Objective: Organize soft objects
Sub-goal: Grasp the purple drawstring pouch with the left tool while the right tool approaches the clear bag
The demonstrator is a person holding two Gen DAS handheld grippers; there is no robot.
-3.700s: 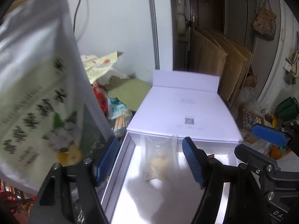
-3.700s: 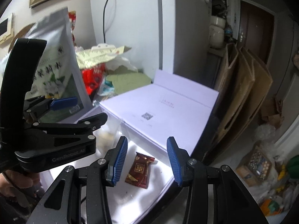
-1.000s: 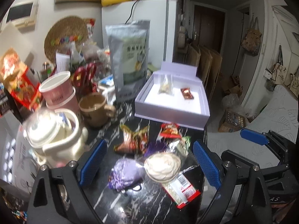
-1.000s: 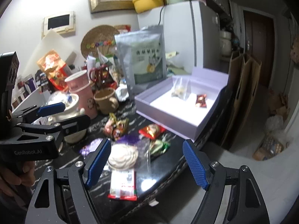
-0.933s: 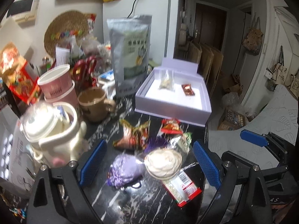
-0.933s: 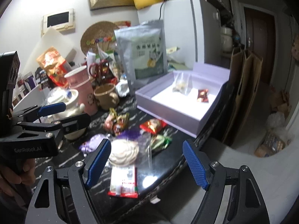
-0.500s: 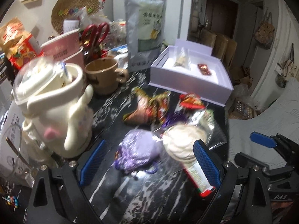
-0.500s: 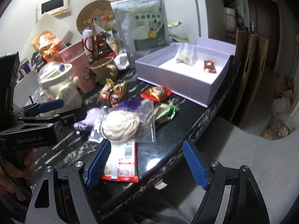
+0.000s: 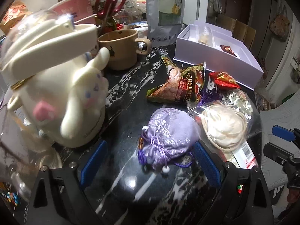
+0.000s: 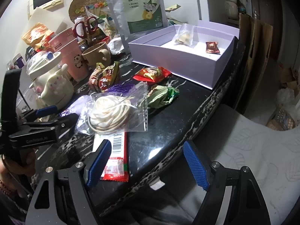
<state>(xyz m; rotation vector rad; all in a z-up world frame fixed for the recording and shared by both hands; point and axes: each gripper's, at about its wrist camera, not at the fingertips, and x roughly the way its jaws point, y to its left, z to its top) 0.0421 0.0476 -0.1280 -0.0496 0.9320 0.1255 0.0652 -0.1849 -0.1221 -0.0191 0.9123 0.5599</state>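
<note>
My left gripper (image 9: pixel 149 162) is open, its blue pads either side of a purple drawstring pouch (image 9: pixel 168 137) on the black marble table. Beside the pouch lies a clear bag with a cream coil (image 9: pixel 224 125), also in the right wrist view (image 10: pixel 112 113). My right gripper (image 10: pixel 145 164) is open and empty over the table's front edge, near a red and white packet (image 10: pixel 115 161). Brown (image 10: pixel 105 79), red (image 10: pixel 151 74) and green (image 10: pixel 161 95) snack packs lie behind. The white box (image 10: pixel 187 58) holds a clear sachet (image 10: pixel 182 36) and a brown sweet (image 10: pixel 211 47).
A cream character teapot (image 9: pixel 56 86) stands close on the left of my left gripper. Behind are a brown mug (image 9: pixel 121 48), pink cups (image 10: pixel 69 56), red scissors (image 9: pixel 110 2) and a tall tea bag (image 10: pixel 139 8). The table edge (image 10: pixel 196 116) drops to a grey cushion.
Both grippers have drawn back from the box and come down low over the table. My left gripper now straddles the purple pouch. Both stay open.
</note>
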